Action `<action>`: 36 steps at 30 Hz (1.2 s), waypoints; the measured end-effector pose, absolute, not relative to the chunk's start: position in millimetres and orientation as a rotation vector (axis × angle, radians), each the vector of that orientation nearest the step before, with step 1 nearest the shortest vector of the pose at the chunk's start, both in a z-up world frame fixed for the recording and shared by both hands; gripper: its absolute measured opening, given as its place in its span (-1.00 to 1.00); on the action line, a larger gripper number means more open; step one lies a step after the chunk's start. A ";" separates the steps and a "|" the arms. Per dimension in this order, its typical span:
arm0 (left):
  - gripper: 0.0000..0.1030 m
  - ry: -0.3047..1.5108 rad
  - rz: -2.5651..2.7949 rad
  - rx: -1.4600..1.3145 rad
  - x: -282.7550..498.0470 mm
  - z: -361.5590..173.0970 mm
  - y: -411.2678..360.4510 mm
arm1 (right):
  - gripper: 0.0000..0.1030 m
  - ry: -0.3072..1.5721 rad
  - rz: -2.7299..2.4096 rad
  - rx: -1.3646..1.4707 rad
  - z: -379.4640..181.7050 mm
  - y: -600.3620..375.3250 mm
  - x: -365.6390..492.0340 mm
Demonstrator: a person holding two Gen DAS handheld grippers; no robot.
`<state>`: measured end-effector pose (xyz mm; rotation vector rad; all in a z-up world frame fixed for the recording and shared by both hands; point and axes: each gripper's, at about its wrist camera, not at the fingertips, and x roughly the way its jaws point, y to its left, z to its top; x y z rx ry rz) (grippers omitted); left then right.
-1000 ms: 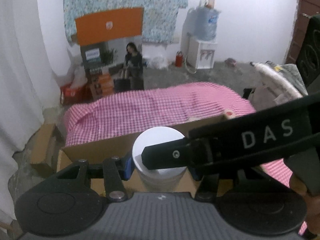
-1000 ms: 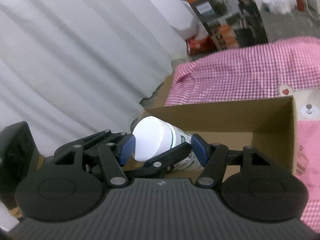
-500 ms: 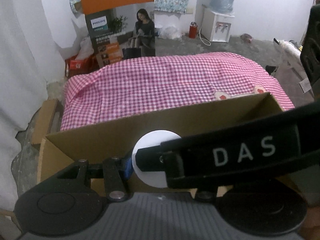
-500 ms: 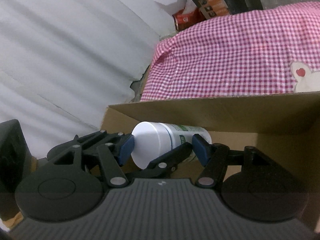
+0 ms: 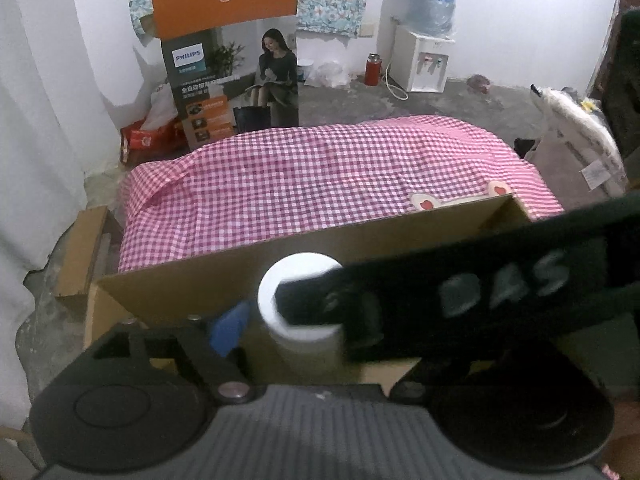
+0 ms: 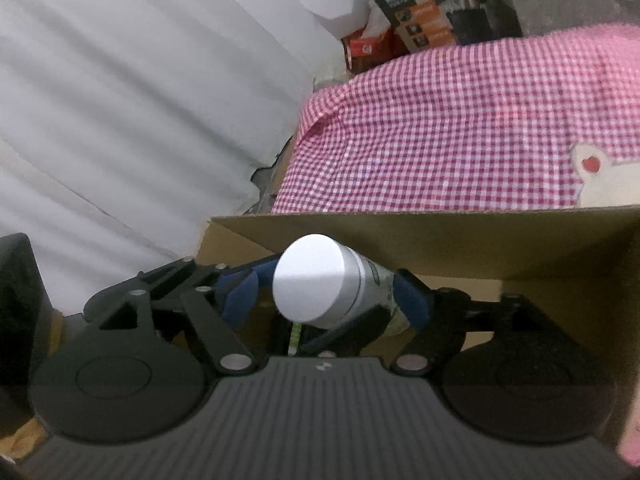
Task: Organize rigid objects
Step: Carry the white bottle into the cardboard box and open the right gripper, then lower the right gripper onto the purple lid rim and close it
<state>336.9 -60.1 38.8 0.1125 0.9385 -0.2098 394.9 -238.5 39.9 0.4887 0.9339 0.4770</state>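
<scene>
Right tool (image 6: 326, 296) spread around the tilted white-capped bottle (image 6: 320, 284) in the cardboard box (image 6: 460, 240) (left tool's state unclear), so it may topple.

Now parted from the white-capped plastic bottle (image 6: 320, 286): blue pads (image 6: 236, 294) of right gripper (image 6: 326, 292), previously clamped, gaping toward nine o'clock.

- the bottle (image 6: 320, 284) lies tilted over the cardboard box (image 6: 460, 240), between both grippers' fingers
- behind the box — the checked cloth (image 5: 320, 176)
</scene>
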 end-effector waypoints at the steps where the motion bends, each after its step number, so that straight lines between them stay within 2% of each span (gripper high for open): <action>1: 0.67 0.930 -0.214 0.109 332.4 43.1 -58.1 | 0.51 0.912 0.470 0.482 47.2 -239.9 388.8; 11: 0.80 0.710 -0.286 0.086 238.0 107.5 -32.0 | 0.66 0.615 0.476 0.434 127.9 -268.9 270.8; 16: 0.86 0.677 -0.324 0.062 184.9 123.1 -14.3 | 0.78 0.509 0.478 0.416 144.9 -290.4 187.2; 18: 0.97 0.678 -0.329 0.043 162.3 122.4 -6.4 | 0.80 0.483 0.463 0.411 144.5 -296.4 153.4; 22: 0.99 0.717 -0.340 0.008 123.4 108.4 4.2 | 0.87 0.472 0.418 0.430 128.8 -312.4 97.8; 27: 0.99 0.800 -0.356 -0.056 87.0 75.6 9.0 | 0.87 0.546 0.357 0.470 76.5 -306.8 50.9; 36: 0.99 0.863 -0.390 -0.141 56.8 19.8 -3.5 | 0.85 0.703 0.327 0.493 4.2 -273.6 30.1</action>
